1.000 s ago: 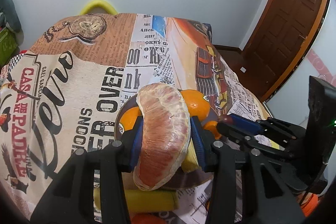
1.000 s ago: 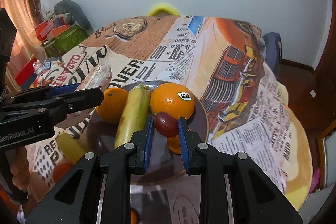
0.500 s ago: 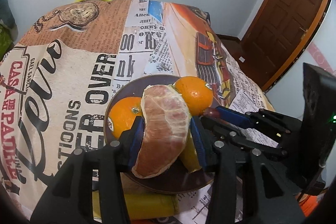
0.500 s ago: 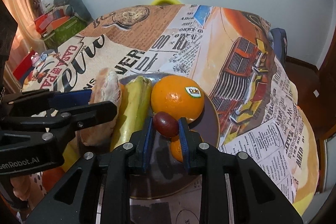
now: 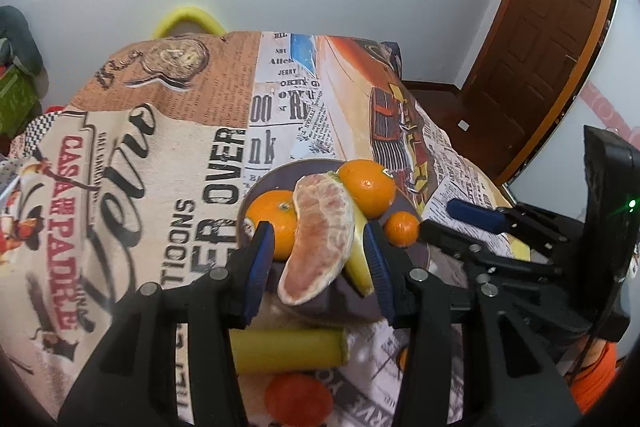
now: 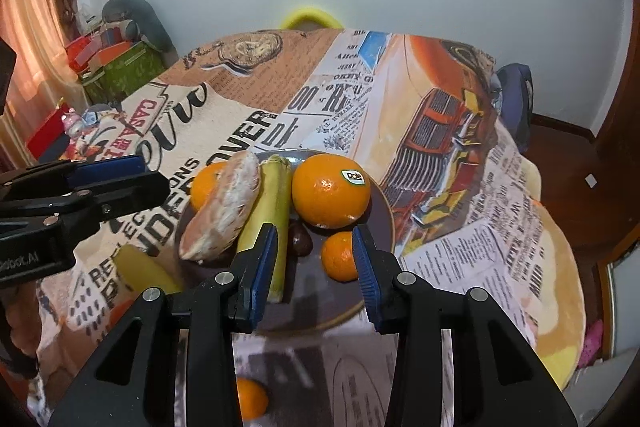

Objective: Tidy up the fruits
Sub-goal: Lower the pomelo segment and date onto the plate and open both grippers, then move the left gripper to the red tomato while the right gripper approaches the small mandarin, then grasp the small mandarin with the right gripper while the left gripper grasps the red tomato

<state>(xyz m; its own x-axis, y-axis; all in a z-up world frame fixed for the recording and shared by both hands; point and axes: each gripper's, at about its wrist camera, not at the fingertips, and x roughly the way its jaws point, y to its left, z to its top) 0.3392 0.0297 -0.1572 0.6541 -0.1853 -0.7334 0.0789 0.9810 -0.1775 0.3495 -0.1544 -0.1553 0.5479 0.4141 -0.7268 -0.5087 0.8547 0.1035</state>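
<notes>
Here, pomelo segment (image 5: 320, 239) on plate (image 6: 380, 203), both tools spread apart.

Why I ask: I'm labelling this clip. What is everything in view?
plate: one, dark, near the table's front
large oranges: two, orange, on plate; one has a sticker
peeled citrus segment: one, pinkish, on plate, leaning on fruit
bananas: two, yellow-green; one on plate, one on the cloth beside it
grape: one, dark red, on plate
mandarin: one, orange, on plate
loose small fruits: two, orange-red, on cloth before plate
tablecloth: one, newspaper print, covering table
chair back: one, yellow, behind table
door: one, brown, right
left gripper: black, blue pads, open
right gripper: black, blue pads, open
</notes>
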